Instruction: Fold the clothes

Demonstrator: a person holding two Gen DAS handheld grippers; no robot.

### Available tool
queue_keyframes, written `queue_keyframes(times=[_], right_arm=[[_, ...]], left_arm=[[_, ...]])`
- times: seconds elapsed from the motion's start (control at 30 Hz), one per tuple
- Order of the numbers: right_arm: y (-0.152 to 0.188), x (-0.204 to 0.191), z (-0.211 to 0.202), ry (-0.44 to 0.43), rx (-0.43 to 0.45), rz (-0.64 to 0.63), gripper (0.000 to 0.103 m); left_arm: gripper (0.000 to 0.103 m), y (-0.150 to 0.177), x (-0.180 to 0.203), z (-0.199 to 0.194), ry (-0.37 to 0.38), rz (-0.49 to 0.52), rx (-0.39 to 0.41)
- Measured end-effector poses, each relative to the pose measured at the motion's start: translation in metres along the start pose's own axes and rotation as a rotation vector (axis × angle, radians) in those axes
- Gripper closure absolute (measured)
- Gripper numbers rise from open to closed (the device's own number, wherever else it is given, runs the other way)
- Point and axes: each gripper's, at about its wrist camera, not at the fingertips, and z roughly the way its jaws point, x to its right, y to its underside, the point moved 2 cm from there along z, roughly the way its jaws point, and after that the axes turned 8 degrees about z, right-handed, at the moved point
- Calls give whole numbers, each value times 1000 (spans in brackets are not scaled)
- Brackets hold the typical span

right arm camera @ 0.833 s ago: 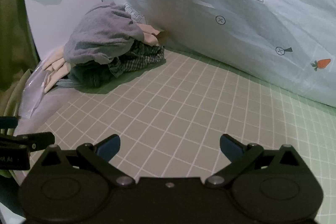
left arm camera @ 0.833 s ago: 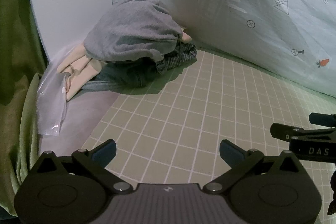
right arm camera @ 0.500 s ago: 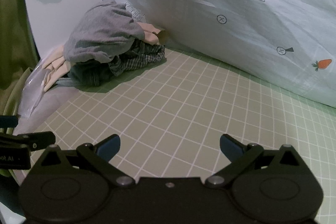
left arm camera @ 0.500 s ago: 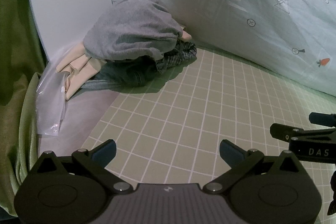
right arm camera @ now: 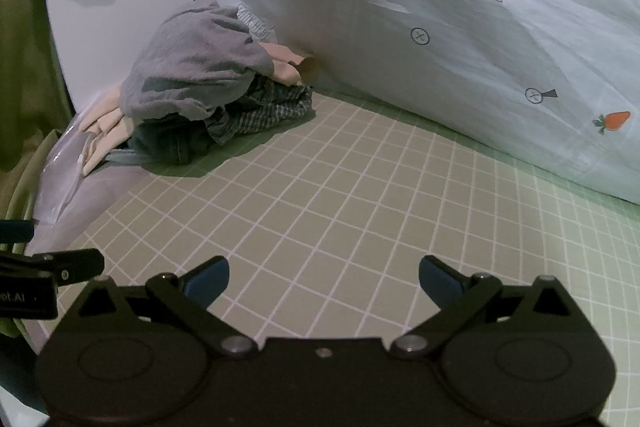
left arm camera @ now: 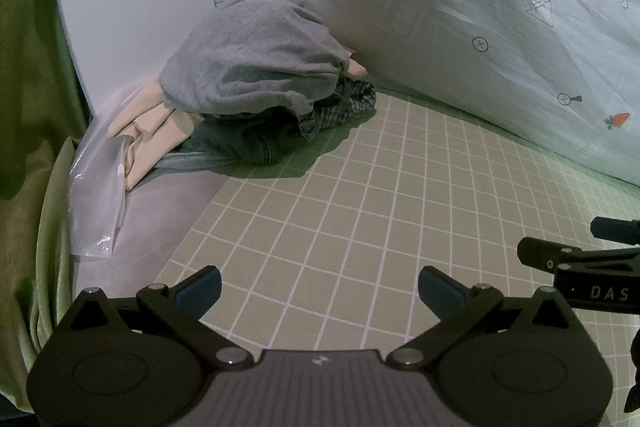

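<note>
A heap of clothes lies at the far left of the checked mat (left arm camera: pixel 360 195) (right arm camera: pixel 340 195). On top is a grey garment (left arm camera: pixel 256 63) (right arm camera: pixel 196 67). Under it are a dark checked piece (left arm camera: pixel 344 107) (right arm camera: pixel 264 111), blue denim (left arm camera: pixel 236 143) (right arm camera: pixel 168 143) and beige cloth (left arm camera: pixel 152 131) (right arm camera: pixel 100 131). My left gripper (left arm camera: pixel 319 287) is open over bare mat, well short of the heap. My right gripper (right arm camera: pixel 323 279) is open too, nothing between its fingers. The right gripper's side shows at the left wrist view's right edge, the left gripper's at the right wrist view's left edge.
A pale printed sheet with carrots (left arm camera: pixel 460 7) (right arm camera: pixel 440 27) rises behind the mat. A clear plastic bag (left arm camera: pixel 100 195) (right arm camera: pixel 64 179) lies left of the heap on a white surface (left arm camera: pixel 112 27). Green fabric (left arm camera: pixel 28 107) hangs at the far left.
Both views have shifted very slightly; the heap sits a little higher in the right wrist view. Both grippers stay open and nothing on the mat has moved.
</note>
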Motion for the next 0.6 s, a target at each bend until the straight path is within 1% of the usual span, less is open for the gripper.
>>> queue_keyframes(times=[0.6], right_arm=[[-1,1,-1,-1,4,8,1]], left_arm=[[0,0,0,-3,-4,0,-2]])
